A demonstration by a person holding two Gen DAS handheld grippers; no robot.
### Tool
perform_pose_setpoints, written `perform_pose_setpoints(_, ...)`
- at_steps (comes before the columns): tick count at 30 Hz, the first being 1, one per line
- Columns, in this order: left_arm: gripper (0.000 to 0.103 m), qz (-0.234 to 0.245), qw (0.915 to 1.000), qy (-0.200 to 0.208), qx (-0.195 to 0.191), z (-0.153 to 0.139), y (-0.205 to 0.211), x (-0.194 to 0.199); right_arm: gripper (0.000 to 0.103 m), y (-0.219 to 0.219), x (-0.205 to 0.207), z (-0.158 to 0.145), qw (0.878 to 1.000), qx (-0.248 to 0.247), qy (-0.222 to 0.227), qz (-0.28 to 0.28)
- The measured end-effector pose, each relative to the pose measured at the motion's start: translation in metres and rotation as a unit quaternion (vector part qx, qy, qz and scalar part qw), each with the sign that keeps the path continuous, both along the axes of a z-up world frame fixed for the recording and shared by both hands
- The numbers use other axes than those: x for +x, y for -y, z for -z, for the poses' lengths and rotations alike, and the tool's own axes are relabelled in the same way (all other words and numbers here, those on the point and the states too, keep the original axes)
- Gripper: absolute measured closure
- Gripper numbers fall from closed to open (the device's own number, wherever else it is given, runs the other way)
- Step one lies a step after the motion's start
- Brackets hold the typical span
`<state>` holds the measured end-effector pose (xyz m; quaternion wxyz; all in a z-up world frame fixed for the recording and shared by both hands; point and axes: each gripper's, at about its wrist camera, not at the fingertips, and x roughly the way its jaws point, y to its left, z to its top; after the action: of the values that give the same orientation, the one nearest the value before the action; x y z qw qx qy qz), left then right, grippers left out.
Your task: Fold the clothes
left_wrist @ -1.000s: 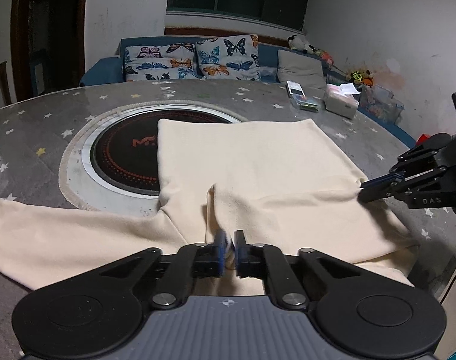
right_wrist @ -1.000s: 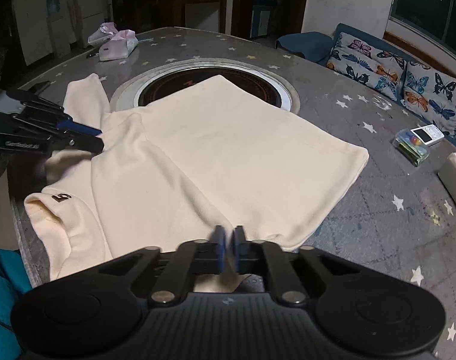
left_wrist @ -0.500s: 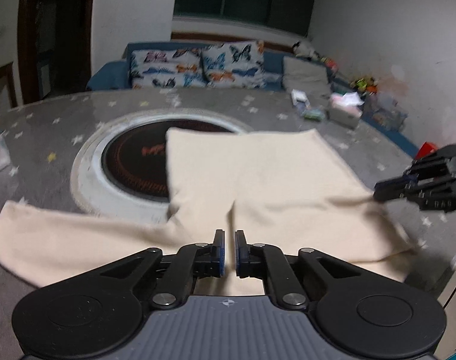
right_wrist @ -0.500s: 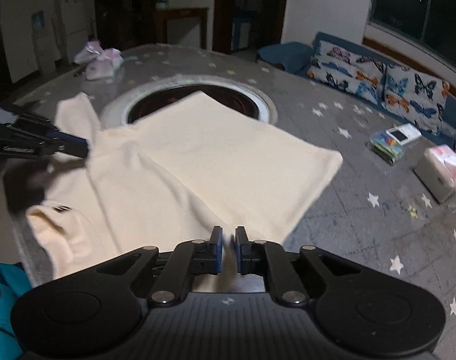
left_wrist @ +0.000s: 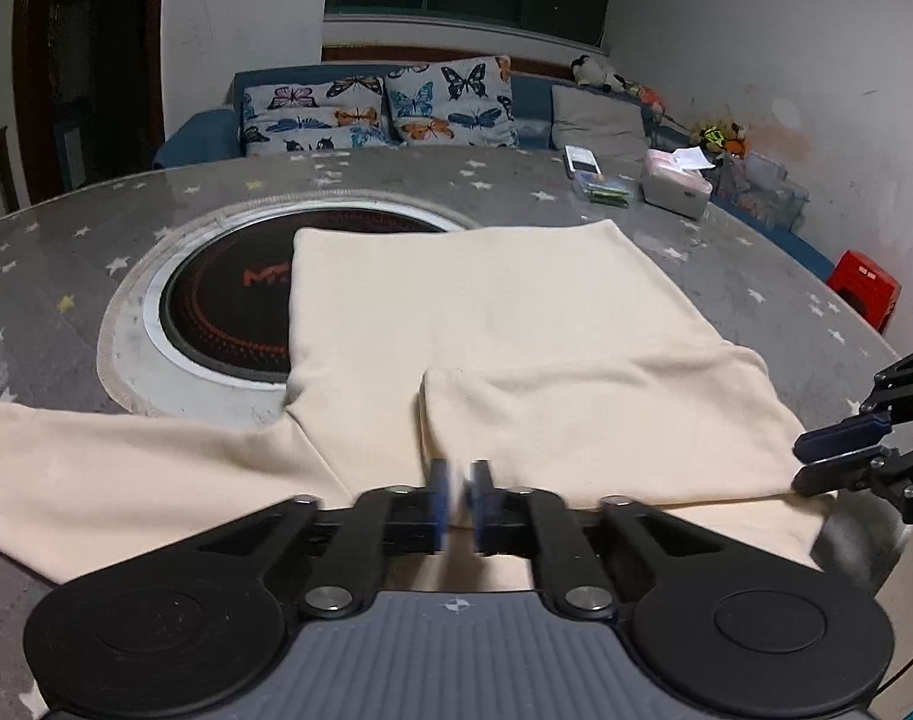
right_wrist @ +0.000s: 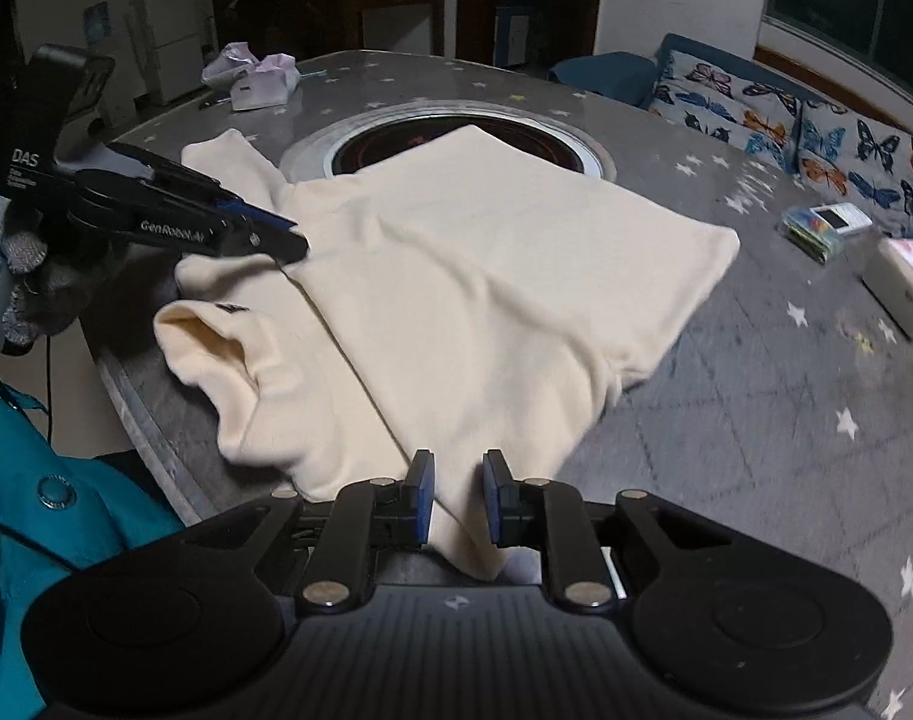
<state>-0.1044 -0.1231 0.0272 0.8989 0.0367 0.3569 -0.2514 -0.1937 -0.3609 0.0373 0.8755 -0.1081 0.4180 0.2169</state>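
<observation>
A cream long-sleeved top (left_wrist: 486, 324) lies flat on the round grey table, one sleeve folded across its body and the other stretched out to the left (left_wrist: 114, 468). It also shows in the right wrist view (right_wrist: 474, 276), collar (right_wrist: 216, 348) near the table edge. My left gripper (left_wrist: 456, 501) hovers over the near hem, its jaws slightly apart with nothing between them. My right gripper (right_wrist: 458, 495) is open, a fold of the top's edge lying between its fingers. The left gripper (right_wrist: 276, 240) also shows in the right wrist view, above the shoulder.
A round black hotplate (left_wrist: 228, 306) sits in the table's middle, partly under the top. A tissue box (left_wrist: 675, 189) and a small box with a phone (left_wrist: 597, 183) stand at the far side. A pink bag (right_wrist: 258, 75) lies at the table's far edge. Teal cloth (right_wrist: 30, 510) hangs beside the table.
Both grippers were shut on the top's edge a second ago; both have opened, let go of the cloth and drawn back a little. The folded sleeve now rests flat.
</observation>
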Motion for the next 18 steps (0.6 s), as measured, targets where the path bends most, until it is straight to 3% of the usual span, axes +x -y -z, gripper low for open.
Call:
perform_pose_setpoints(6,0.099,-0.01,0.9989,0.011,-0.044,-0.028,-0.015,-0.013,0.087,0.007,-0.003,0.001,1.0,-0.013,-0.009,0.001)
perform_pose_setpoints(11,0.098,-0.029,0.9992,-0.024,-0.016,-0.011,-0.019,-0.002,0.087,0.007,-0.002,-0.005,1.0,-0.009,-0.008,-0.008)
perform_pose_setpoints(13,0.094,-0.031,0.9993,-0.017,-0.015,-0.012,-0.022,-0.004,0.087,0.006,-0.002,-0.011,1.0,-0.007,-0.003,-0.013)
perform_pose_setpoints(15,0.074,-0.032,0.9993,-0.008,-0.015,-0.013,-0.024,-0.006,0.086,0.004,0.001,-0.017,1.0,-0.004,0.007,-0.016)
perform_pose_setpoints(18,0.059,-0.048,0.9988,0.001,-0.014,-0.014,-0.031,-0.007,0.085,-0.001,0.009,-0.023,1.0,0.006,0.02,-0.02)
